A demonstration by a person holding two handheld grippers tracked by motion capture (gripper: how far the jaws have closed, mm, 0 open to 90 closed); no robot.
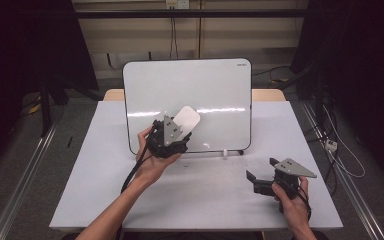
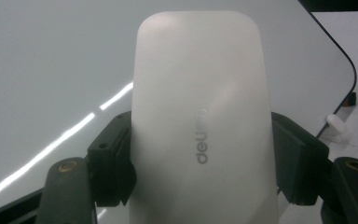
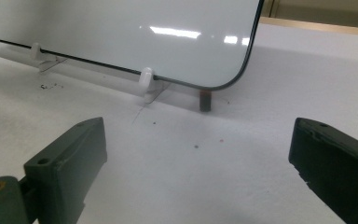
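The left tongs (image 1: 180, 131) clamp the white eraser (image 1: 187, 119) (long axis toward the whiteboard (image 1: 215, 90)), while the right tongs (image 1: 260, 174) gape empty.

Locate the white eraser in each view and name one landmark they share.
High view: the white eraser sits left of centre, against the whiteboard.
Left gripper view: centre, clamped in the left tongs.
Right gripper view: not in it.
Shared landmark: the whiteboard.
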